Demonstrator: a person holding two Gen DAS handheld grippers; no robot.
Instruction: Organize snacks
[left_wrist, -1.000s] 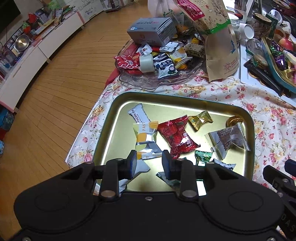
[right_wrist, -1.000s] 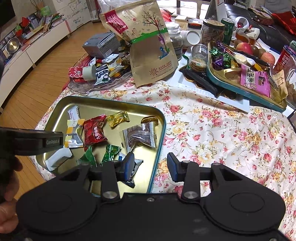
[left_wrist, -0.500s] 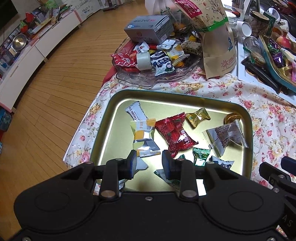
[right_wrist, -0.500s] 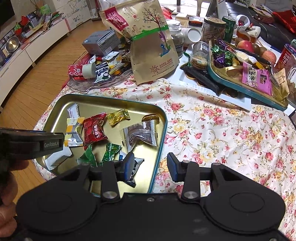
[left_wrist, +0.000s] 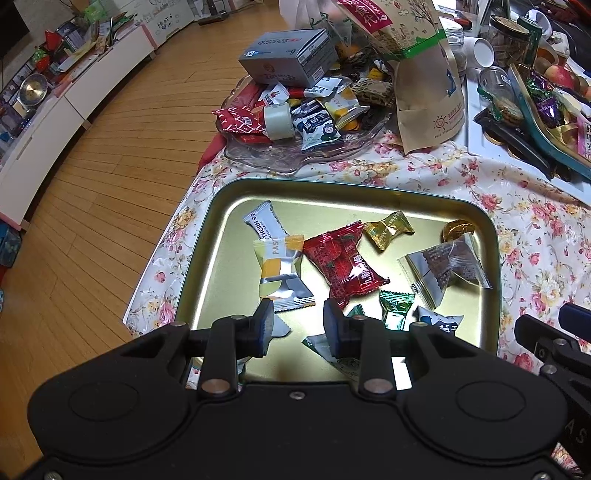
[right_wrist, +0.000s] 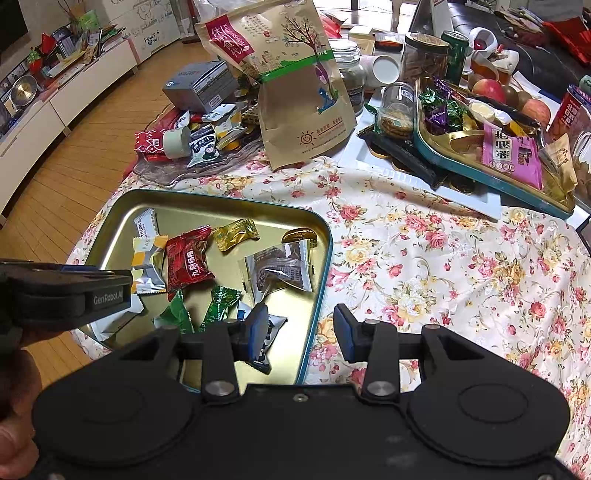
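Left gripper (left_wrist: 298, 325) over near end of tray (left_wrist: 493, 236), jaws apart, nothing between. Right gripper (right_wrist: 300, 331) astride tray's right rim, jaws wide, empty.

Snacks loose in tray: yellow pack (left_wrist: 277, 271) just ahead of my left pads, red pack (left_wrist: 341, 264) touching it, silver pack (left_wrist: 448, 267) right.

I'd drop left straight onto yellow pack, pinch crimped end (foil likely slippery).

Beyond: glass dish (left_wrist: 295, 162), kraft bag (left_wrist: 413, 66).

A gold tray (left_wrist: 207, 236) with a teal rim holds a red wrapper (left_wrist: 343, 258), yellow-and-white packets (left_wrist: 277, 266) and what appear to be green sweets (right_wrist: 218, 306) on a pink-floral tablecloth (right_wrist: 443, 258).
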